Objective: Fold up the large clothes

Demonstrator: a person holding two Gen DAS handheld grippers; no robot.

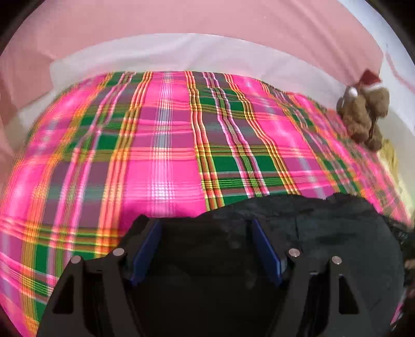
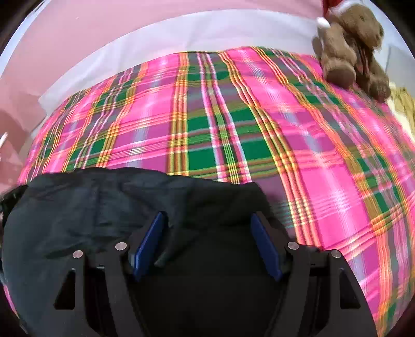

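A dark, nearly black garment lies on a bed covered with a pink, green and orange plaid sheet. My left gripper is open, its blue-padded fingers standing wide apart over the garment's left part. In the right wrist view the same garment spreads to the left, and my right gripper is open over its right part, close to the garment's far edge. The cloth lies under and between both pairs of fingers; neither pair is closed on it.
A brown teddy bear with a red and white hat sits on the plaid sheet at the far right; it also shows in the left wrist view. A white pillow or sheet edge and a pink wall lie beyond.
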